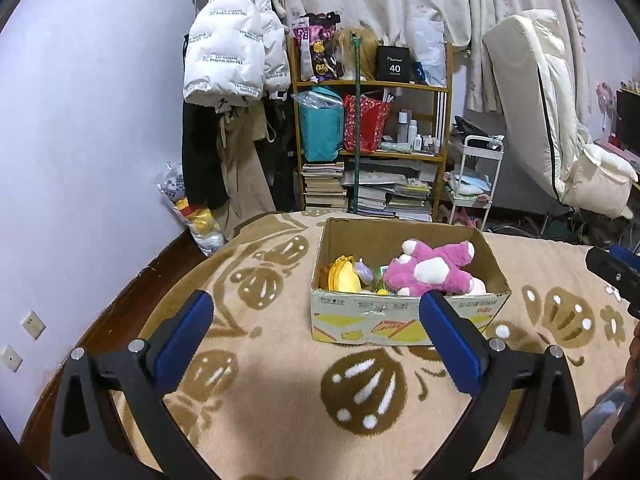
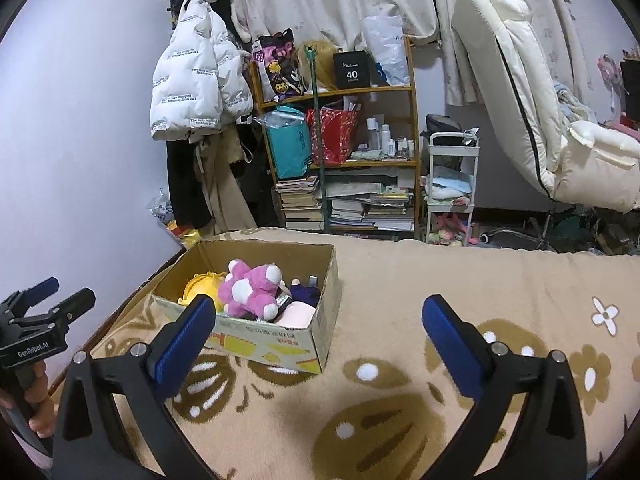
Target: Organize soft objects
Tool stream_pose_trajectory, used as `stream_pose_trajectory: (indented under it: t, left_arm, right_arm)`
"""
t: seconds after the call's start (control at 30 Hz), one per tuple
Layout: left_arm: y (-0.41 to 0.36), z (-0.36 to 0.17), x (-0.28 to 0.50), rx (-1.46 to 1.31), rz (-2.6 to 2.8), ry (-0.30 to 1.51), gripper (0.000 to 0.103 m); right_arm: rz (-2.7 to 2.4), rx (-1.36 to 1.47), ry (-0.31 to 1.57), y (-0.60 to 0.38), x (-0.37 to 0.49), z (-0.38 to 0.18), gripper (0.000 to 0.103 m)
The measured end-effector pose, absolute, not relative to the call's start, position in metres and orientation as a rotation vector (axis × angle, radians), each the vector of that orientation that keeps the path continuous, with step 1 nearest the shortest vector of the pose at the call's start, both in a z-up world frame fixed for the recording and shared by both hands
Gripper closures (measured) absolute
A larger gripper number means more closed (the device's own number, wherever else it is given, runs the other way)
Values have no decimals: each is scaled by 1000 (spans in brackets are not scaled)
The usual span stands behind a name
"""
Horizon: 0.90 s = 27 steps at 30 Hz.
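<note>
Beige blanket [image 1: 280,360] spreads beneath both grippers, a soft base for sorting. Ahead of the left gripper [image 1: 316,336] sits the box [image 1: 408,320], gathering the toys; a pink plush [image 1: 428,268] tops the pile. Left and right gripper [image 2: 320,340] jaws gape wide, holding nothing.

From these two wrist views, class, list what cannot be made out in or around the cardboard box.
- Toys under the pink plush: left wrist view, buried beneath it.
- Cardboard box floor: both views, covered by toys.
- Box front print: left wrist view, too small and partly behind a left hand-held gripper finger.
- Right hand-held gripper: cut off at the left wrist view's edge.
</note>
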<state>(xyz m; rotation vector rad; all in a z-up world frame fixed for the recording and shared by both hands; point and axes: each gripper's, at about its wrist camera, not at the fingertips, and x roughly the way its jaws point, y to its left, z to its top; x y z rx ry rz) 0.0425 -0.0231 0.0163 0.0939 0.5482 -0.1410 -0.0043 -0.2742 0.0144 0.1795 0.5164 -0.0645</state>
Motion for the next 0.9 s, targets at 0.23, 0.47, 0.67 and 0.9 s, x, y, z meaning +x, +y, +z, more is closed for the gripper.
stream_pose_trajectory:
  t: [0.23,0.47,0.67,0.9]
  left_arm:
    - [-20,19,22,114,-137,529,1]
    - [-19,18,7,132,-112,495,1]
    - [-22,17,9,143,-113,476,1]
    - [-28,10,16,163,-112,479,1]
  right_arm:
    - [-84,164,499,-270,-23,18,0]
    - [-111,174,465,-273,-35,20,0]
    - [-123,183,458,-277,-30,18,0]
    - [-133,183,477,-280,-24,11,0]
